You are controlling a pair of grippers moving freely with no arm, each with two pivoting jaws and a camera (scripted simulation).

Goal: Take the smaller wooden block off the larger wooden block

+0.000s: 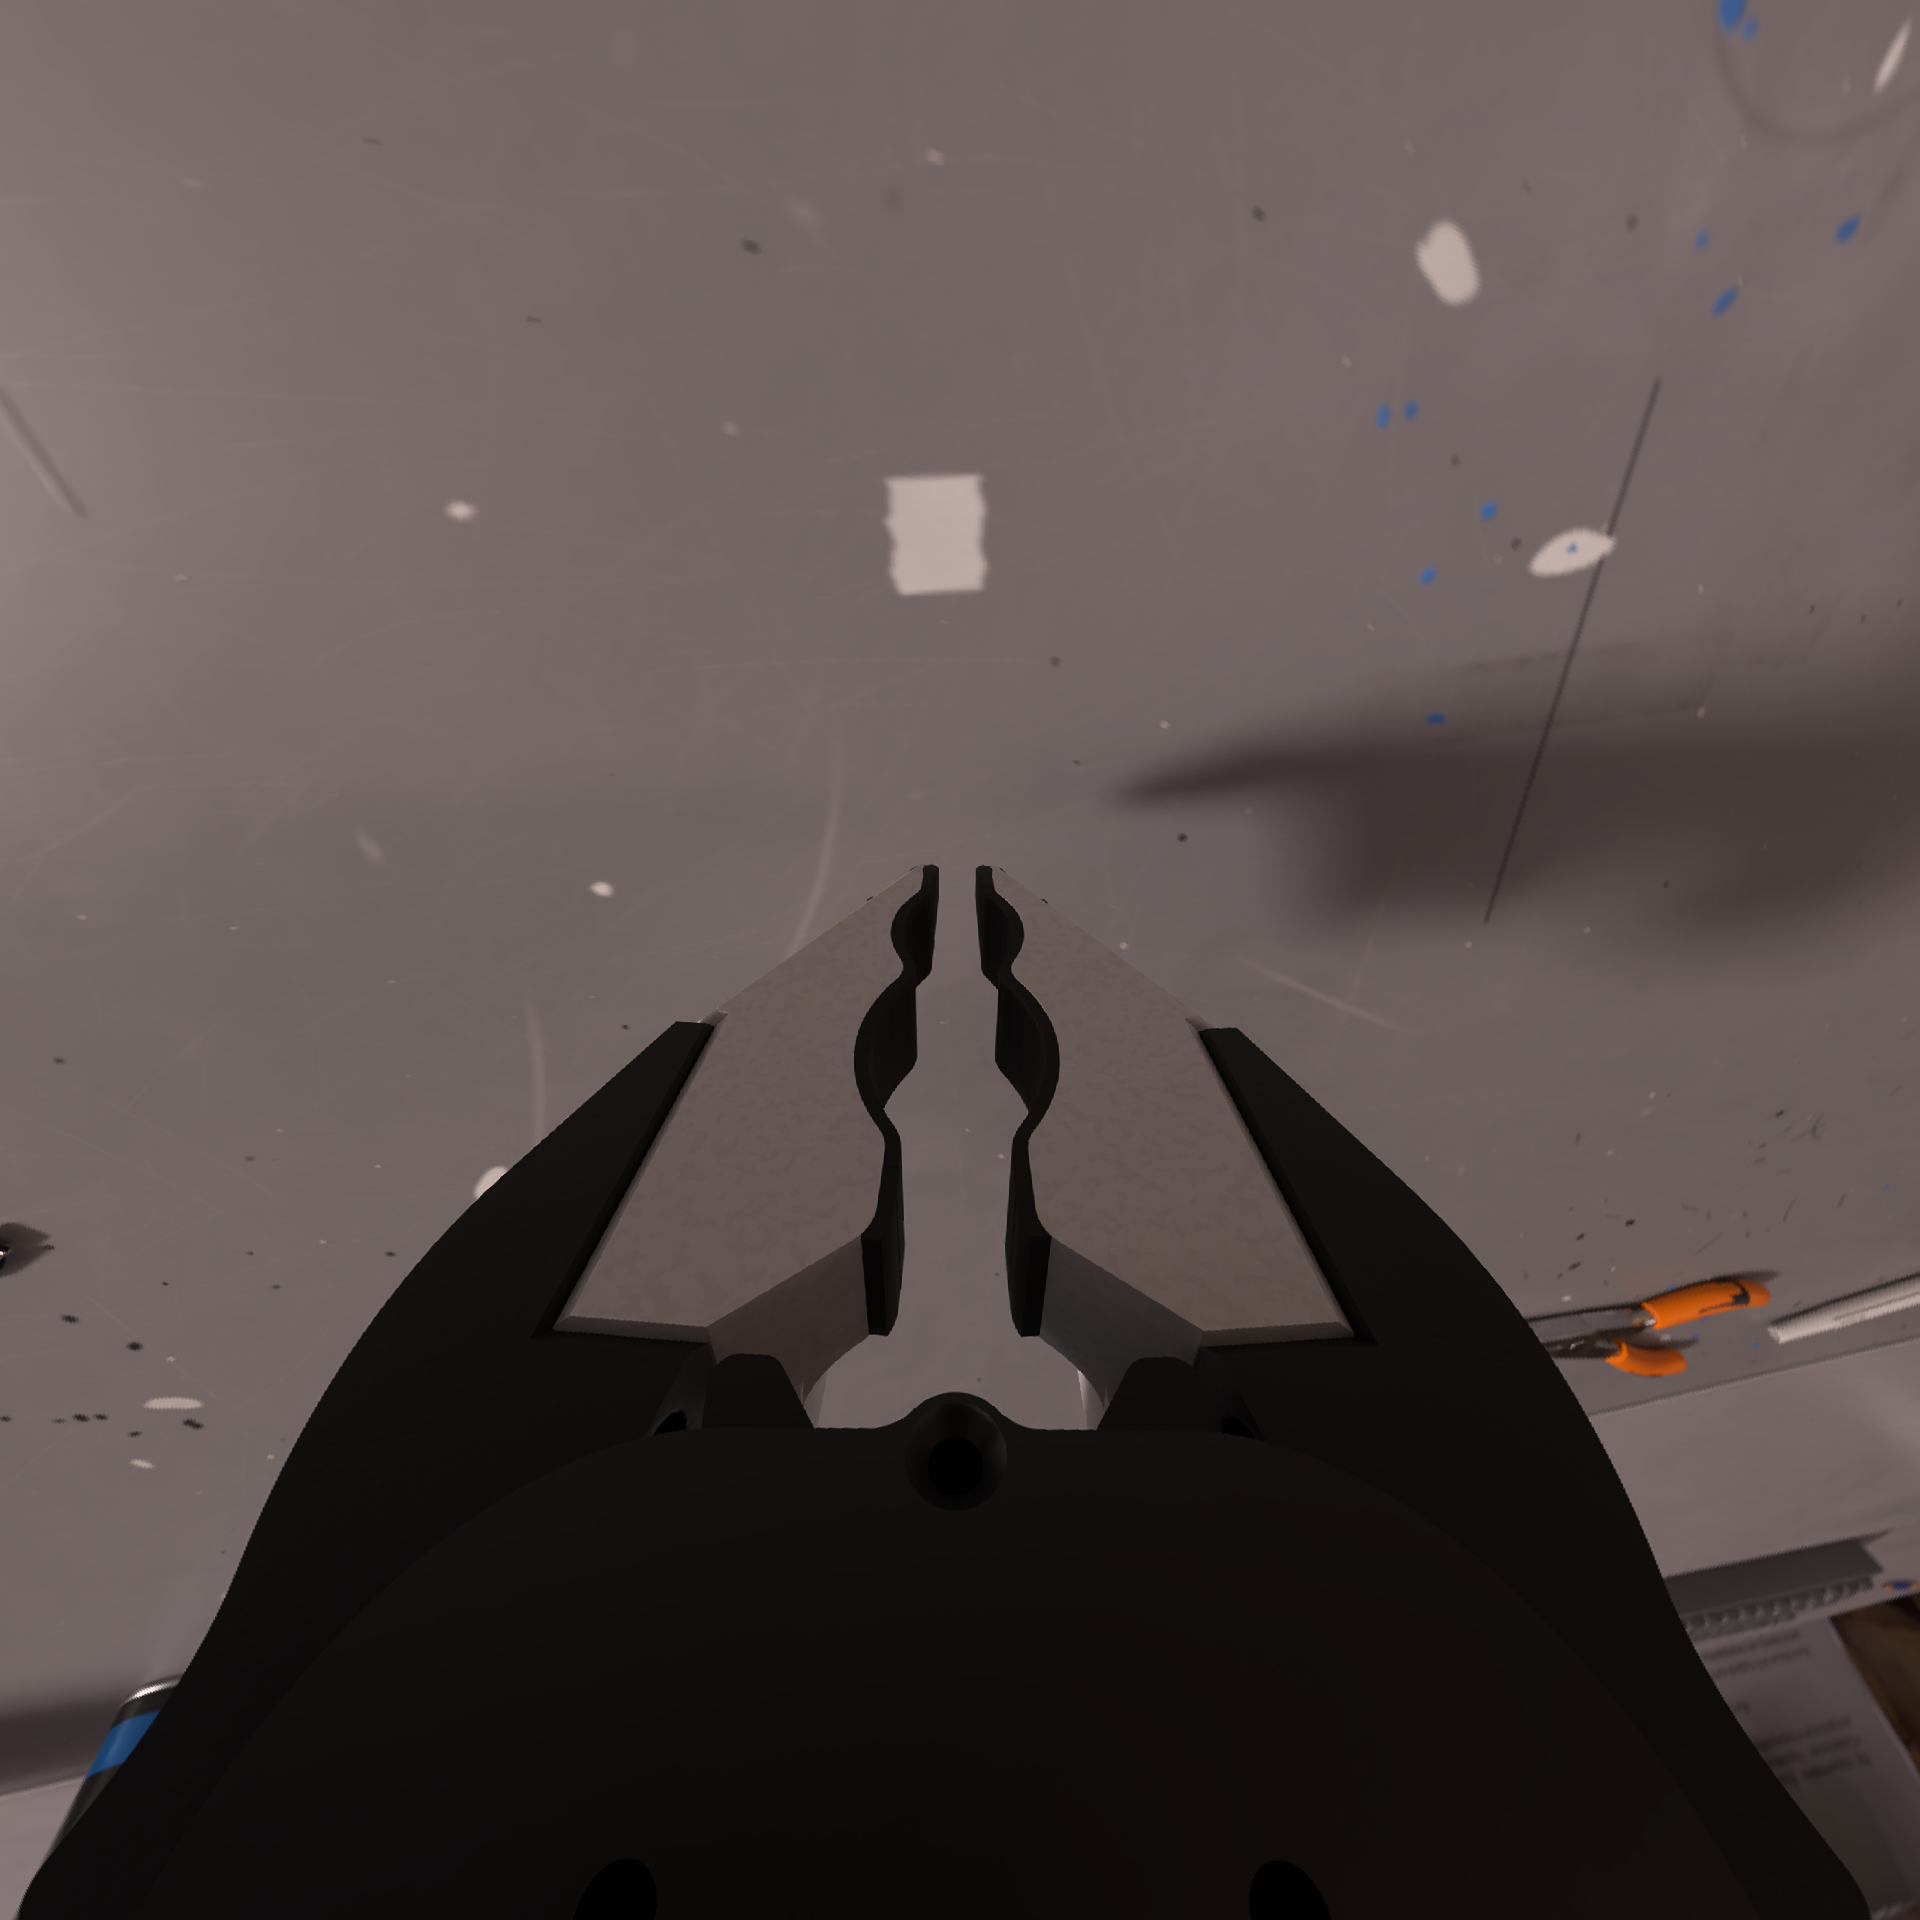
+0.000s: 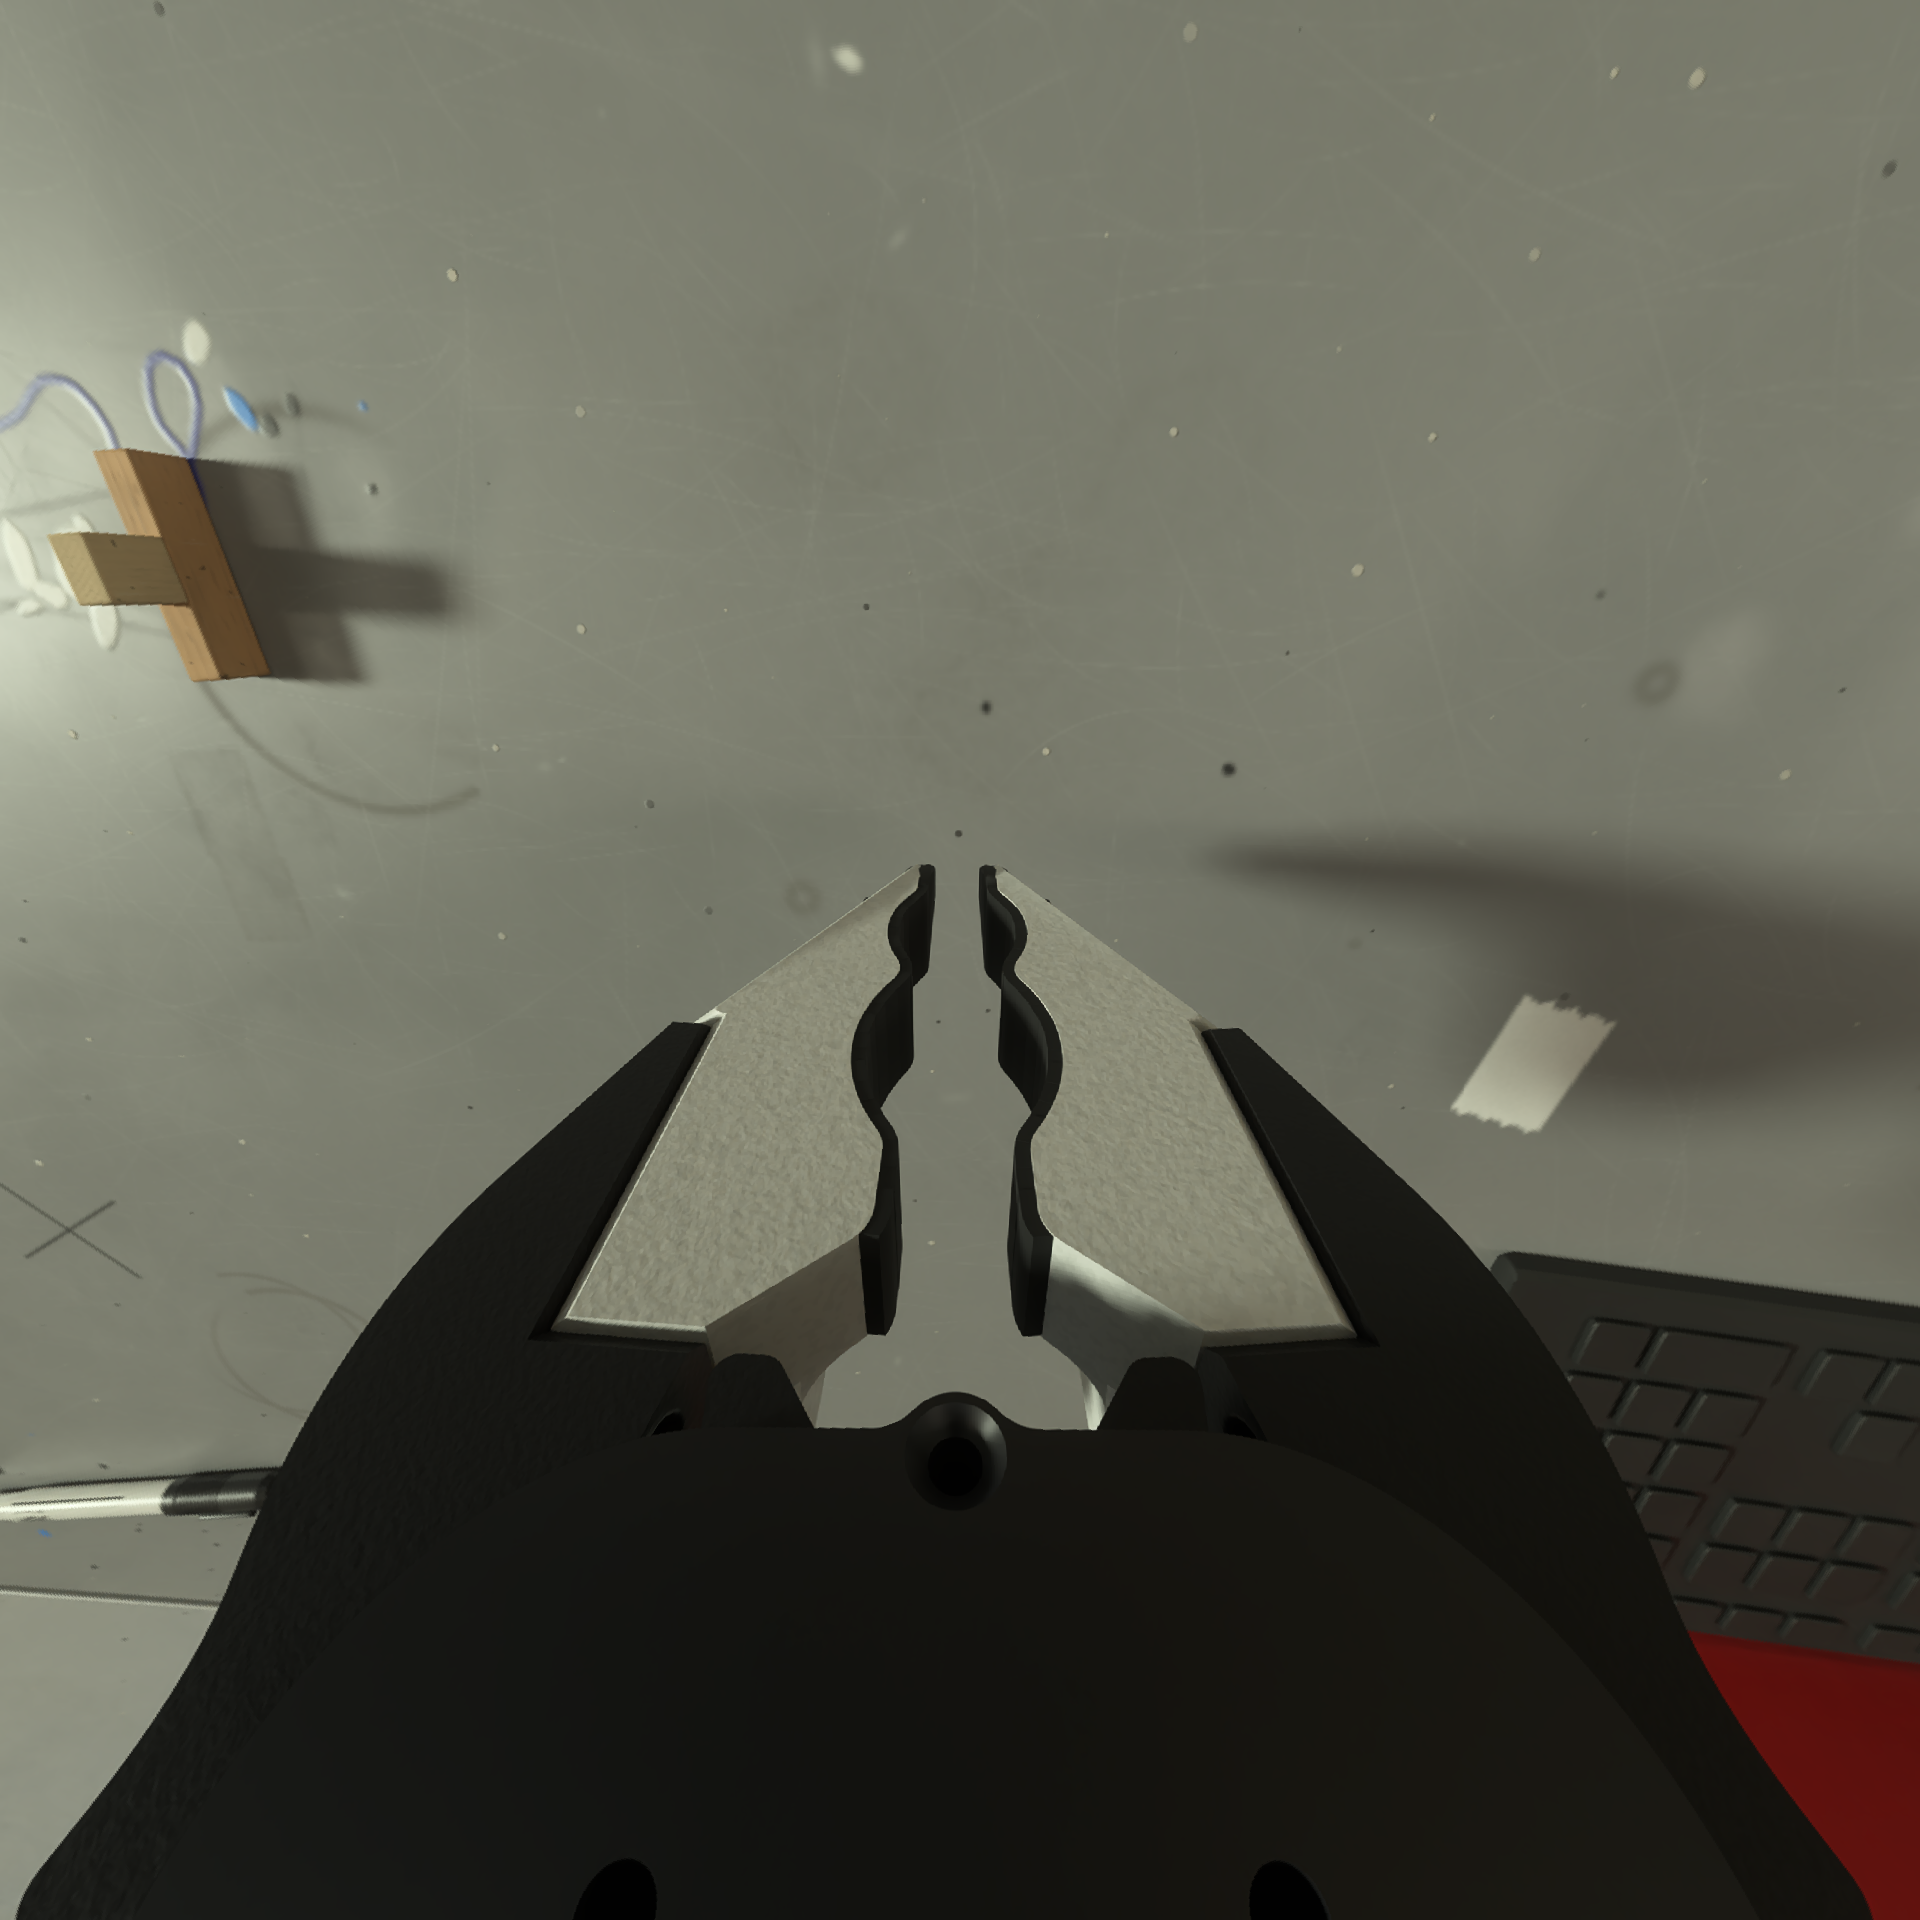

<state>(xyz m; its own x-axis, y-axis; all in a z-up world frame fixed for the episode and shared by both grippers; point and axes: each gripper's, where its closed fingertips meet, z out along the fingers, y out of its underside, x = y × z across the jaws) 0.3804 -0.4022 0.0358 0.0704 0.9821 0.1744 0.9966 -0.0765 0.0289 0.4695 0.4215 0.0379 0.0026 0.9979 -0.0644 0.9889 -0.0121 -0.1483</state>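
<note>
Since the blocks lie far off to the upper left in the right wrist view, well apart from both tongs, the step in hand is, by my reading, the approach; the right tongs (image 2: 956,871) hang over bare grey surface (image 2: 1143,416), tips nearly together with only a slit between them and nothing held; the left tongs (image 1: 956,871) stand the same way, almost closed and empty, and their view shows no block at all, only the speckled surface, a white tape patch (image 1: 935,533) and orange-handled pliers (image 1: 1662,1325) at the right edge; the small block (image 2: 116,568), pale, lies crosswise over the large block (image 2: 197,566), its left end jutting free; to do this well the right tongs should probably spread wide before they arrive, come in square to that free end, and take the small block by its long sides; a straight lift would leave the large block undisturbed; a keyboard (image 2: 1756,1455) sits low to the right, clear of that path.
</note>
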